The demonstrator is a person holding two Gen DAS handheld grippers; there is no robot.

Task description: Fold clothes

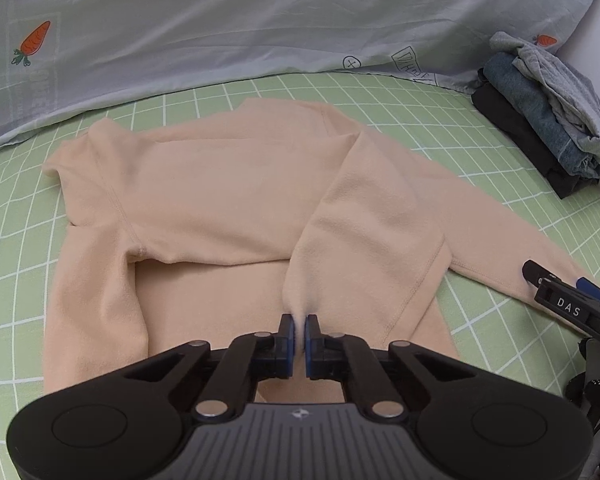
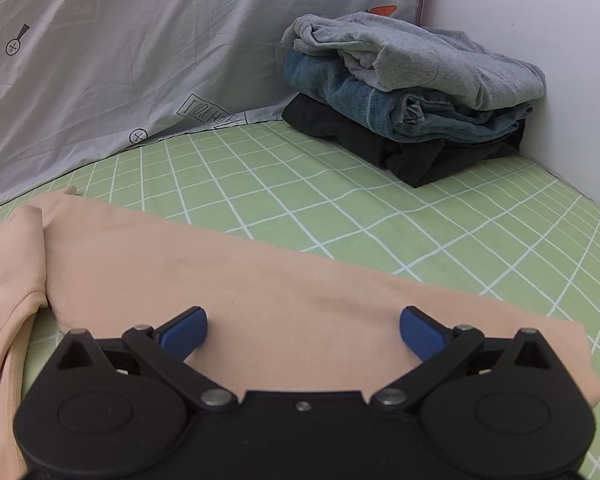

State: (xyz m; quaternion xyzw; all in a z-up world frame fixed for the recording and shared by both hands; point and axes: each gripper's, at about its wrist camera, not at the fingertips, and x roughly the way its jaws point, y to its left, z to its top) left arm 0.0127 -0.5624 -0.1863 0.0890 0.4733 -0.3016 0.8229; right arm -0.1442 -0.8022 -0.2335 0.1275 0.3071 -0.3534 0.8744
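A peach fleece sweater lies spread on the green checked bed sheet. My left gripper is shut on a fold of the sweater's fabric, pulling a ridge of cloth up over the body. The sweater's right sleeve stretches out flat toward the right. My right gripper is open and hovers just above that sleeve near its cuff end, one pad on each side. It also shows at the right edge of the left wrist view.
A stack of folded clothes, grey on blue denim on black, sits in the far right corner by the white wall. A pale grey duvet with carrot prints lies along the back.
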